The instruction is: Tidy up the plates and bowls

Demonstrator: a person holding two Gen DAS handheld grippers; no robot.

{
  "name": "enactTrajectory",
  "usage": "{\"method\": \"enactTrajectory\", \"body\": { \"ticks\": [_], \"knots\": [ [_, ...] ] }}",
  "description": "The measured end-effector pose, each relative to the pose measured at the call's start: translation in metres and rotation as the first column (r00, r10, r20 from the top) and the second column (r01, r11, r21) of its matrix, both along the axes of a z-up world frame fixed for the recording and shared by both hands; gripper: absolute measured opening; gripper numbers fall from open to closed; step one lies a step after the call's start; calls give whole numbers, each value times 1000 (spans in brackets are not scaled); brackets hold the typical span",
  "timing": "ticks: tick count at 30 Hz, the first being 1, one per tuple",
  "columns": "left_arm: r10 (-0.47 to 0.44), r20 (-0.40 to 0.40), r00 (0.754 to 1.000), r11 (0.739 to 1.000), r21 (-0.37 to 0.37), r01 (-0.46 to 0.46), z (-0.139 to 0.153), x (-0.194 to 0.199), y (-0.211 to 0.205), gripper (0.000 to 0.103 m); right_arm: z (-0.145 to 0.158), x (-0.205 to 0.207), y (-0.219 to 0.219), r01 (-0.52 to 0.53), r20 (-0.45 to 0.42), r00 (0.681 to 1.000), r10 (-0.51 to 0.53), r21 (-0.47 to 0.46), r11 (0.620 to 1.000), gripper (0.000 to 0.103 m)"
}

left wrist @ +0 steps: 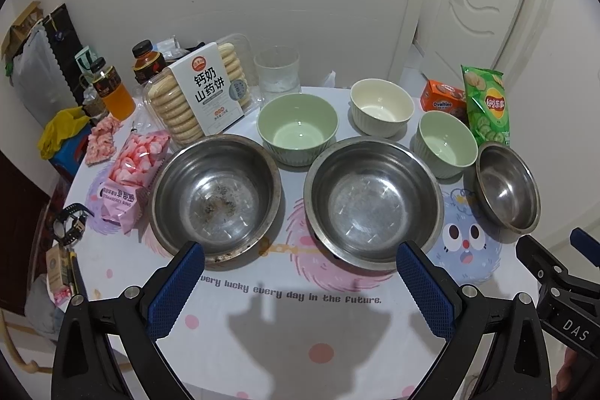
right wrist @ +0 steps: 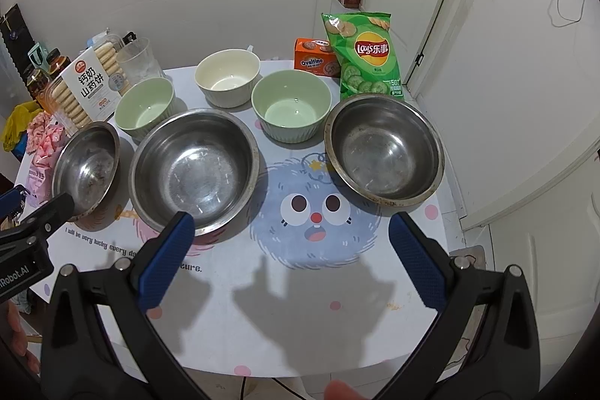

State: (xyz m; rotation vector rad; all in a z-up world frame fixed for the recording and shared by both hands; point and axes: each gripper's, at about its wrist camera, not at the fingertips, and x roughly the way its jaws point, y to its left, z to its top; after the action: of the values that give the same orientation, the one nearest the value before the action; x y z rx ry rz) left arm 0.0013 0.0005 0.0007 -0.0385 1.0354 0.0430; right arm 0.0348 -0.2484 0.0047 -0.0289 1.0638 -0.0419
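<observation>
Three steel bowls stand in a row on the table: a left steel bowl point(left wrist: 215, 194) with dark specks inside, a middle steel bowl point(left wrist: 371, 201) point(right wrist: 195, 167), and a smaller right steel bowl point(right wrist: 384, 149). Behind them are a green ribbed bowl point(left wrist: 298, 128), a cream bowl point(left wrist: 380, 107) point(right wrist: 227, 75) and a second green bowl point(right wrist: 290, 107). All of them are empty and upright. My left gripper point(left wrist: 298, 253) is open in front of the left and middle steel bowls. My right gripper point(right wrist: 291, 223) is open between the middle and right steel bowls. Neither holds anything.
A biscuit box point(left wrist: 210, 89), a clear glass point(left wrist: 277, 72), drink bottles point(left wrist: 112, 89) and a pink snack bag point(left wrist: 129, 175) crowd the back left. A chips bag point(right wrist: 365, 57) and an orange Ovaltine box point(right wrist: 315, 57) stand at the back right. The patterned tablecloth point(right wrist: 300, 306) shows bare at the front.
</observation>
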Motion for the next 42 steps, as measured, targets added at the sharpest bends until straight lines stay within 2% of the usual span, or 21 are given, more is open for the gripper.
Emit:
{"method": "enactTrajectory", "body": {
  "ticks": [42],
  "knots": [
    [-8,7,1000,1000,6,8,1,-4,-3,103,-1,-3,1,0,-1,1000,0,-1,1000,103]
  ]
}}
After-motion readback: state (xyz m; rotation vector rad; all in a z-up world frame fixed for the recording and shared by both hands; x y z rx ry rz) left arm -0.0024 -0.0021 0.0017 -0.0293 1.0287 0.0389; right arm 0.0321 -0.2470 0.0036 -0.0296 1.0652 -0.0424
